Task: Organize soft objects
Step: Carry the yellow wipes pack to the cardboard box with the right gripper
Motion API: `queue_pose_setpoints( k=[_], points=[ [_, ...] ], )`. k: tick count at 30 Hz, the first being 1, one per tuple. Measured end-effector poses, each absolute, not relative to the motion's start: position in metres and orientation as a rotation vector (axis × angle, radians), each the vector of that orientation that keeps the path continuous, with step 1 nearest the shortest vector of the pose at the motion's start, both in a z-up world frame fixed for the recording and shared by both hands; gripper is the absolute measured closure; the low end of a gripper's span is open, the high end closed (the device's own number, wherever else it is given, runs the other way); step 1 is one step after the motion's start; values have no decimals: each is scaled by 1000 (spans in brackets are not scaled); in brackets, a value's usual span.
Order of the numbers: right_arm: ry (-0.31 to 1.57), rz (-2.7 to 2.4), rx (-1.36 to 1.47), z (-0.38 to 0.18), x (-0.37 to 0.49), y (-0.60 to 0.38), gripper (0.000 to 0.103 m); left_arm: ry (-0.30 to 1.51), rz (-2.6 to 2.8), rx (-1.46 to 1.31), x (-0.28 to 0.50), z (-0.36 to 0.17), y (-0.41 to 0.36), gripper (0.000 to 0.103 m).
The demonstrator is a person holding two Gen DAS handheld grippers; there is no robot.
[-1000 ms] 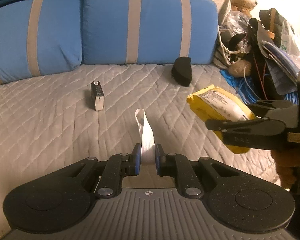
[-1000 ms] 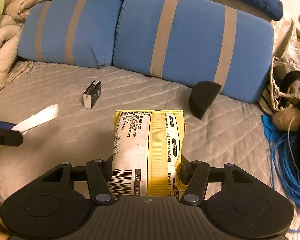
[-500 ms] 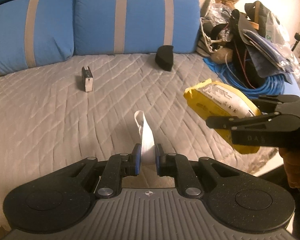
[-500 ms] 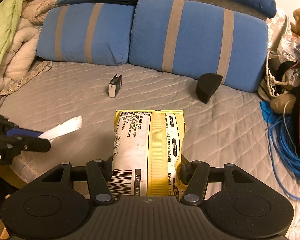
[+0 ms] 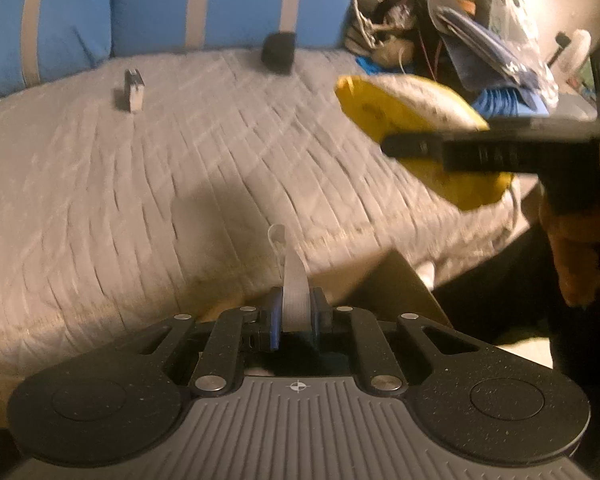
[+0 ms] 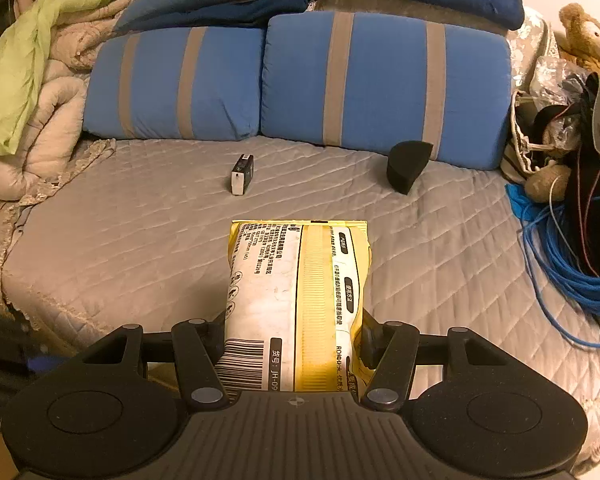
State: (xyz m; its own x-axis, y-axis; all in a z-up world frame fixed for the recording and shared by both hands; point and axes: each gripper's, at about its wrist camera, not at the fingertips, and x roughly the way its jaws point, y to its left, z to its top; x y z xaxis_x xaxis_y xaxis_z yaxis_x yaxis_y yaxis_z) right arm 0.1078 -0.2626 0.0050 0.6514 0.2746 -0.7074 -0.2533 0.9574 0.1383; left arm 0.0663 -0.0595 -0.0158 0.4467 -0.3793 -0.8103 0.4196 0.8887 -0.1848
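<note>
My left gripper (image 5: 294, 312) is shut on a white fabric strap (image 5: 293, 284) that sticks up and ends in a small loop, held above the front edge of the grey quilted bed (image 5: 140, 200). My right gripper (image 6: 294, 340) is shut on a yellow and white soft packet (image 6: 296, 300) with black print and a barcode. In the left wrist view that packet (image 5: 400, 112) and the right gripper (image 5: 480, 152) hang at the right, over the bed's corner. A black wedge-shaped foam piece (image 6: 406, 164) lies on the bed in front of the blue pillows.
A small black and white box (image 6: 242, 174) lies mid-bed. Two blue striped pillows (image 6: 380, 84) line the back, folded blankets (image 6: 28, 92) at left. A teddy bear (image 6: 588, 40), bags and coiled blue cable (image 6: 572, 264) crowd the right side. A brown cardboard flap (image 5: 392, 288) shows below the bed edge.
Both grippers have drawn back from the pillows toward the bed's front edge, keeping their loads. The bed edge and a cardboard flap have come into the left wrist view.
</note>
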Motion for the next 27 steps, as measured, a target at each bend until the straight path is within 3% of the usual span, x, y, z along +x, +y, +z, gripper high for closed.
queue_pose_setpoints(
  k=[3, 7, 8, 27],
  points=[
    [811, 297, 31, 7, 97, -264, 43, 1024, -497, 61, 56, -20, -60, 87],
    [828, 298, 38, 7, 83, -264, 43, 1045, -474, 62, 47, -21, -57, 57],
    [835, 300, 37, 7, 79, -264, 43, 1038, -463, 53, 44, -19, -53, 54],
    [974, 407, -16, -5, 42, -220, 43, 955, -181, -110, 41, 1, -9, 54]
  ],
)
